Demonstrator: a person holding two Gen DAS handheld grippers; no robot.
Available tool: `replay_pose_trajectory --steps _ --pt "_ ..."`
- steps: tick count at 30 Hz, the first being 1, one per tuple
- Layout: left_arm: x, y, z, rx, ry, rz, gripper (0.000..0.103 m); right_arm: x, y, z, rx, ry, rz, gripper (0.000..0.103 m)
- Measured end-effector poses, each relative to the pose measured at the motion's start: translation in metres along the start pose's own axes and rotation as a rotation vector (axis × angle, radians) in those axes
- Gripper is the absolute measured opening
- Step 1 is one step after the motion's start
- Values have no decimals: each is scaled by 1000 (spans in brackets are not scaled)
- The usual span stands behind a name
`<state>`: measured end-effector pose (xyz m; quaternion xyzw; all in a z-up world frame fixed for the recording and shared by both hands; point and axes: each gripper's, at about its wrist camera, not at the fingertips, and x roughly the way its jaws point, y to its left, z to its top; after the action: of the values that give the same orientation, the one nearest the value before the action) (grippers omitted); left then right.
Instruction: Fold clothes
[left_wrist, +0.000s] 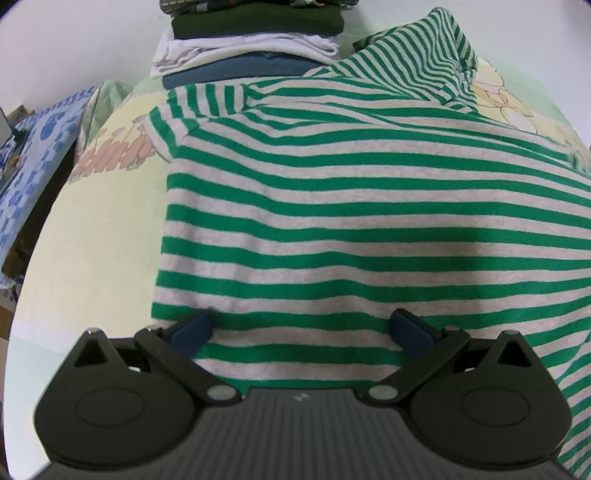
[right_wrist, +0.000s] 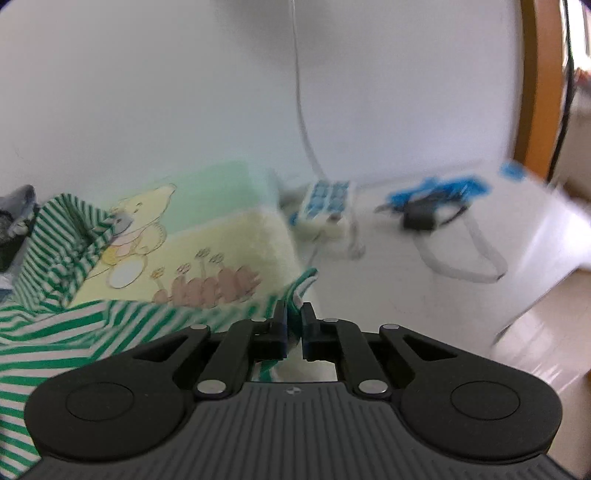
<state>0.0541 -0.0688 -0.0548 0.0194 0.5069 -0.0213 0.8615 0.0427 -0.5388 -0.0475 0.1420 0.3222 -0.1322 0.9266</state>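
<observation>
Fingers first: my left gripper (left_wrist: 302, 328) has its two blue pads (left_wrist: 192, 328) spread wide, nothing pinched, hovering over the hem end of the striped shirt (left_wrist: 351, 206). My right gripper (right_wrist: 294, 325) is clenched on a bunched corner of that same shirt (right_wrist: 299, 295); a thin wad of striped fabric sits between the near-closed pads.

Counts: two grippers, one striped shirt, one stack of folded clothes (left_wrist: 255, 44). I count about four layers in the stack — dark green on top, white, then blue at the bottom, plus a patterned piece cut off by the frame edge, so the count is rough. No containers in view.

Shirt: green and pale grey horizontal stripes, knit, lying mostly flat on a pale yellow-green bedsheet (left_wrist: 103, 221) printed with a cartoon bear (right_wrist: 140, 218). In the left wrist view it fills the centre and runs off the edge at 3 o'clock; one short sleeve (left_wrist: 166, 125) lies flat at 10 o'clock, and another part is rucked up at 1 o'clock. The stack sits at 12 o'clock, touching the shirt's far edge.

In the right wrist view, the shirt lies from 9 to 7 o'clock, with the gripped corner lifted off the sheet at centre. A blurred white surface with blue items (right_wrist: 439, 192) is at 2 o'clock.
</observation>
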Motion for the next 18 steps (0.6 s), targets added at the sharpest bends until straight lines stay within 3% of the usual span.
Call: replay_pose_trajectory --steps 3,5,12,16,18 --pt "0 -1 1 13 4 -1 102 9 -3 -1 55 -16 6 23" --pt "0 -2 2 18 5 -1 102 6 -3 -5 35 -12 -38 43" --pt "0 -2 -2 21 -22 -8 102 -22 12 -40 -107 132 76 42" --pt "1 -1 0 32 -13 -15 102 -24 32 -54 -139 168 114 40" --pt "1 -2 1 36 -11 -14 102 -17 38 -56 -165 164 66 40"
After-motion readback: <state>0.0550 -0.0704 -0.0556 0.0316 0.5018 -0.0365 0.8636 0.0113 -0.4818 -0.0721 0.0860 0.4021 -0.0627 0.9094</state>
